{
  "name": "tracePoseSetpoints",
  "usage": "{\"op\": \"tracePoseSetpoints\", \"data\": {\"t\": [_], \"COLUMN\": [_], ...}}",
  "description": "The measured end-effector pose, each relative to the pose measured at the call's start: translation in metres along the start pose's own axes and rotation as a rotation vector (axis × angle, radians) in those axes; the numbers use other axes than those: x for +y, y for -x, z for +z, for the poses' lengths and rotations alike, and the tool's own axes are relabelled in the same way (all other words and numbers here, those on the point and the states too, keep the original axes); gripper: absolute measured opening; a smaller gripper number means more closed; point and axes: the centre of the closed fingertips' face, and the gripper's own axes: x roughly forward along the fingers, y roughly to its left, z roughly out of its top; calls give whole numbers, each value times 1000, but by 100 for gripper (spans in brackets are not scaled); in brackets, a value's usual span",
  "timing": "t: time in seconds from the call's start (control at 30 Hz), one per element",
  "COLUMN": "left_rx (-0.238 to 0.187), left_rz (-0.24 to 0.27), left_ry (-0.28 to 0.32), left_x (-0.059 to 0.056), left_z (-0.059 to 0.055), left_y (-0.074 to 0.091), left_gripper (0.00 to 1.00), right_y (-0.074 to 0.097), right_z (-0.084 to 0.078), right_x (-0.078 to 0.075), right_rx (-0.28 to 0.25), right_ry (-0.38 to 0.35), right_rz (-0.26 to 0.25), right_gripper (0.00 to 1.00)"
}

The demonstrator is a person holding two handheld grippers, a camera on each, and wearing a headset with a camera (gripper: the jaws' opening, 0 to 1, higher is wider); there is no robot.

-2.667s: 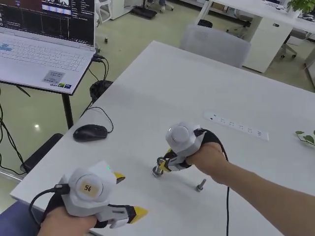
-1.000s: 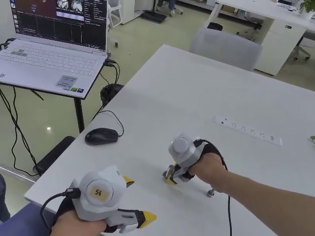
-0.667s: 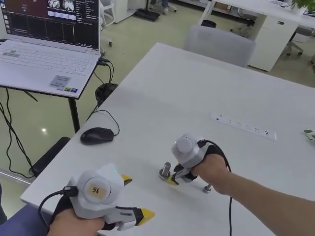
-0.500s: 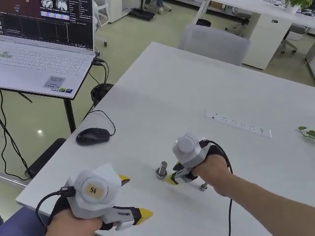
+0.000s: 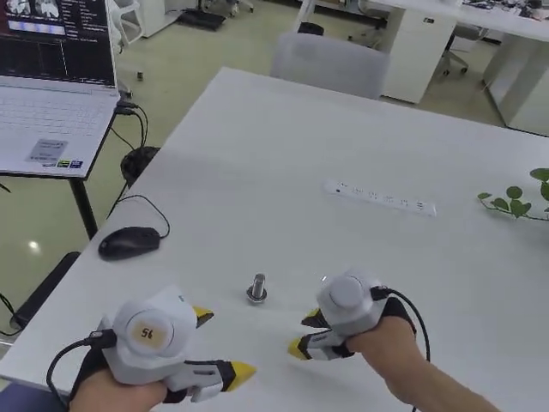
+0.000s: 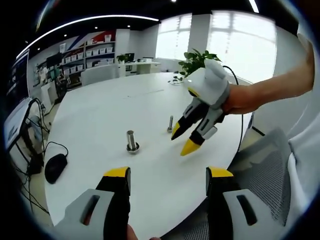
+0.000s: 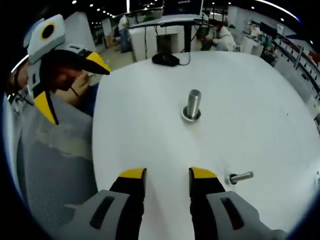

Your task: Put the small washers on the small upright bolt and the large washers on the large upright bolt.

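As the right tool [image 5: 302, 335] pulls back, jaws slightly parted and empty, the large upright silver bolt [image 5: 256, 289] stands clear on the white tabletop [image 5: 283, 154], seemingly with a flat metal washer [image 7: 191, 117] seated at its base; the left tool [image 5: 221, 343] hovers wide open, empty. Drop looks done!
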Motion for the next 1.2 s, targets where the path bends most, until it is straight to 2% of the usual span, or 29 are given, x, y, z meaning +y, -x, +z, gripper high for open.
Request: {"op": "tracePoseSetpoints", "data": {"t": [0.27,0.37,0.53,0.73,0.93,1.2], "left_rx": [12,9,15,21,23,16], "left_rz": [-22,-27,-36,-50,-54,-63], "left_ry": [-15,-13,-26,-35,-36,-43], "left_x": [0,1,0,-1,-1,-4], "left_z": [-2,0,0,-2,-4,-2], "left_y": [-7,-10,-13,-13,-13,-15], "left_gripper": [60,60,60,60,60,61], "right_y": [25,36,55,70,78,75], "right_z": [-40,-53,-77,-89,-97,-102], "right_x": [1,1,2,7,5,7], "right_rx": [-78,-102,-141,-178,-215,-216], "right_ry": [-123,-133,-199,-222,-285,-297], "right_rz": [-66,-101,-152,-195,-228,-236], "right_gripper": [39,45,53,64,67,67]}}
